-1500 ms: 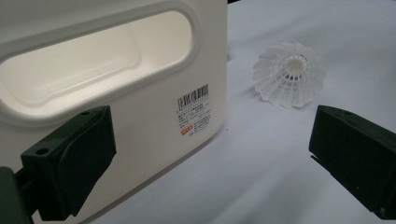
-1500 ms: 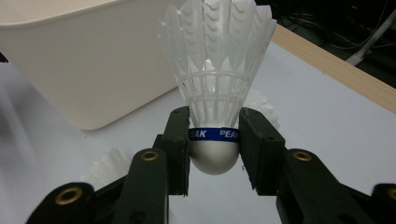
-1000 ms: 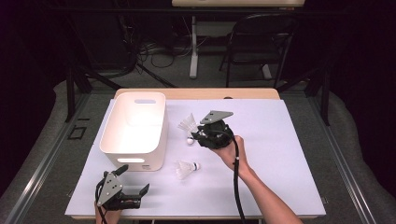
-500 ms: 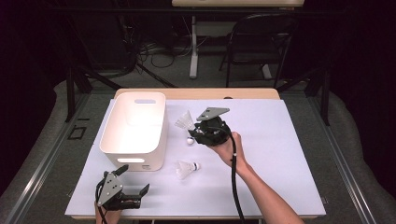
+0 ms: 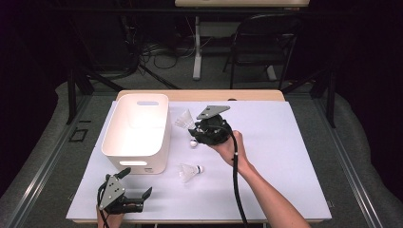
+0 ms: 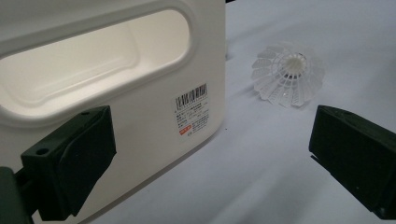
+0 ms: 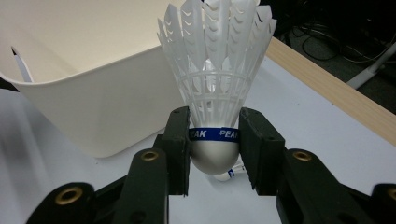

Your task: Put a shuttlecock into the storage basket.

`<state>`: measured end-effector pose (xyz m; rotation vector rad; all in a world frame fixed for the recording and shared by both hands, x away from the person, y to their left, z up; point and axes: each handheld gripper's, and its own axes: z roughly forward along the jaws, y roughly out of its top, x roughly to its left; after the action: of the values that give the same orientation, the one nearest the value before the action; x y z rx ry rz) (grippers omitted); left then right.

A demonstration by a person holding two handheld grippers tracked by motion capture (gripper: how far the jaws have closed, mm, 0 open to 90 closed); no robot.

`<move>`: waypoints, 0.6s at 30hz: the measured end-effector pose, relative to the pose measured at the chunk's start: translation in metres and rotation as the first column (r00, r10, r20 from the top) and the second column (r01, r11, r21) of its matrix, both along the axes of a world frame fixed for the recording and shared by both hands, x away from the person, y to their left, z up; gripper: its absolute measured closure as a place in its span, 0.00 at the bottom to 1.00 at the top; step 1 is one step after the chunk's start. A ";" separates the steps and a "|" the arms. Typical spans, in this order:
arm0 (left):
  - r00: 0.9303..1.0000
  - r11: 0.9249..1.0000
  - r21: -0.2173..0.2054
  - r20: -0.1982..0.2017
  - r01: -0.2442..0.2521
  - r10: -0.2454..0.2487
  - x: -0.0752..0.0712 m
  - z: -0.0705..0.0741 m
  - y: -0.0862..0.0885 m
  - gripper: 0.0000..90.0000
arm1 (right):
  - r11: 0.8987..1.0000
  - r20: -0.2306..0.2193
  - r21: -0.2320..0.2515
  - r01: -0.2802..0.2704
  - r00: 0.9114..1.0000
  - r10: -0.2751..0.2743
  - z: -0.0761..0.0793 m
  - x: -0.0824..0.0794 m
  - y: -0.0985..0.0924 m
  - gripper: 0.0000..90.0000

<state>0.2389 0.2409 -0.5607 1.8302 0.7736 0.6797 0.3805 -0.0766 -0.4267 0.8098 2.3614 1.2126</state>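
Note:
My right gripper (image 5: 192,129) hovers above the middle of the table, just right of the white bin (image 5: 138,130). It is shut on the cork of a white shuttlecock (image 7: 217,93) with a blue band, whose feathers point toward the bin (image 7: 93,93). A second shuttlecock's cork (image 5: 193,143) lies on the mat right under the held one. A third shuttlecock (image 5: 189,172) lies on its side in front of the bin's near right corner. My left gripper (image 5: 138,181) rests near the front edge, open, facing the bin's handle wall (image 6: 140,93) and that shuttlecock (image 6: 287,77).
The table is covered by a pale mat (image 5: 285,156), with a wooden strip (image 5: 256,95) along the back edge. The bin looks empty inside. Beyond the table stand a chair (image 5: 261,42) and cables on the floor.
My right gripper has edged slightly left toward the bin with the shuttlecock still in it. The left gripper has not moved.

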 end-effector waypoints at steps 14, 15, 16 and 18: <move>1.000 1.000 -0.001 -0.002 0.002 -0.002 0.000 0.000 0.000 0.01 | 1.000 0.017 -0.004 -0.017 1.000 0.017 0.011 0.003 0.009 0.72; 1.000 1.000 -0.002 0.000 0.001 -0.001 0.000 0.000 0.000 0.01 | 1.000 0.019 -0.005 -0.018 1.000 0.018 0.012 0.003 0.009 0.72; 1.000 1.000 -0.003 0.000 0.001 -0.001 0.000 0.000 0.000 0.01 | 1.000 0.020 -0.004 -0.019 1.000 0.019 0.013 0.003 0.010 0.72; 1.000 1.000 -0.003 0.000 0.000 0.000 0.000 0.000 0.000 0.01 | 1.000 0.023 -0.003 -0.021 0.999 0.021 0.016 0.004 0.011 0.72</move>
<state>0.2389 0.2408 -0.5607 1.8272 0.7742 0.6782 0.3844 -0.0655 -0.4111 0.7674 2.3581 1.2211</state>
